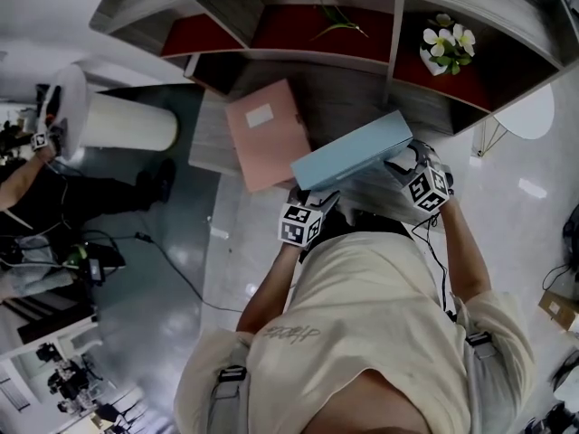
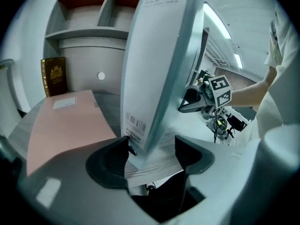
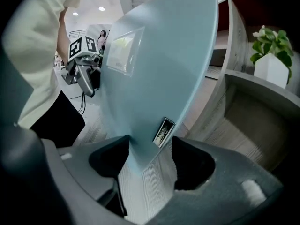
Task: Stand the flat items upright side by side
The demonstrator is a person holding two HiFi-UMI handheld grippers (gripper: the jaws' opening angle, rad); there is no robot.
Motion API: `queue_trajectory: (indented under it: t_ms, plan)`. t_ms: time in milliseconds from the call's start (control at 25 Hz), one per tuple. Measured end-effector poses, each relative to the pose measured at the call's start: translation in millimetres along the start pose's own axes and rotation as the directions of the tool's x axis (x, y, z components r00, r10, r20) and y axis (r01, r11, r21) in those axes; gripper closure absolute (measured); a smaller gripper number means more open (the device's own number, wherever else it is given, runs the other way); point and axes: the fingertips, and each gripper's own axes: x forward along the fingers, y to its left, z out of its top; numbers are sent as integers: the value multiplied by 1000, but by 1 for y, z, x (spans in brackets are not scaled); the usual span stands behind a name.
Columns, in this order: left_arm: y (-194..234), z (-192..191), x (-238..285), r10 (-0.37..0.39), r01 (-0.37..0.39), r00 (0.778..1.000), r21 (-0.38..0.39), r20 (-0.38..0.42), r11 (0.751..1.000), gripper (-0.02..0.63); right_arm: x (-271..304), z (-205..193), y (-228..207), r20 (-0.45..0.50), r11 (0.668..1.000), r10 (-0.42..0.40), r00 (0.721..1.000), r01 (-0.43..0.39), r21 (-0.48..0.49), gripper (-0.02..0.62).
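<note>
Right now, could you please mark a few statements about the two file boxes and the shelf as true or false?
1. The blue file box lies flat on the tabletop. False: it is tipped up on edge, with one end between the fingers of the left gripper and the other between those of the right gripper.
2. The pink file box lies flat on the tabletop. True.
3. The white-flowered plant stands in the shelf's right-hand compartment, as the head view shows it. True.
4. The left gripper grips the pink file box. False: neither gripper touches it.
</note>
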Motion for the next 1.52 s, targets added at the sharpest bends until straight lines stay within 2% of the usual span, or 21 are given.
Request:
queue_trajectory:
  t_ms: [120, 360, 440, 560, 680, 760, 880, 960, 1080, 1240, 1400, 1520]
  plan:
    - [1, 7, 0, 10, -11, 999, 20, 39, 1000, 244, 0, 1, 0, 8, 1000, -16, 1000, 16, 13, 308]
    - [9, 41, -19, 20, -38, 981, 93, 192, 995, 222, -3, -1, 0, 6, 998, -63, 998, 62, 21, 305]
    - [10, 55, -24, -23, -5, 969, 109, 247, 994, 203, -4, -3, 1, 1, 996, -75, 997, 75, 47, 302]
    - [4, 75, -31, -131, 82, 940, 163, 314, 983, 162, -6, -3, -3, -3, 991, -102, 995, 102, 87, 288]
    - [-6, 90, -35, -227, 146, 920, 258, 320, 955, 155, -13, -1, -6, -9, 980, -148, 989, 148, 130, 287]
    - [-12, 96, -35, -261, 160, 914, 317, 311, 935, 154, -21, -1, -5, -13, 970, -179, 984, 179, 165, 288]
    - [-18, 105, -32, -288, 160, 909, 383, 303, 910, 242, -37, -4, -3, -45, 952, -226, 973, 230, 204, 288]
    - [-20, 104, -30, -283, 154, 913, 394, 295, 906, 249, -50, -8, 4, -70, 934, -254, 965, 263, 242, 288]
    - [-20, 103, -29, -272, 138, 915, 401, 299, 906, 258, -68, -10, 14, -95, 891, -302, 949, 316, 326, 288]
    - [-18, 101, -31, -248, 106, 917, 407, 314, 907, 268, -84, -3, 30, -106, 843, -325, 940, 339, 418, 288]
    - [-15, 101, -33, -186, 45, 917, 370, 354, 928, 273, -93, 3, 44, -121, 804, -360, 925, 373, 463, 288]
    - [-12, 99, -38, -119, -15, 916, 330, 382, 944, 275, -96, 5, 58, -128, 791, -365, 922, 379, 481, 288]
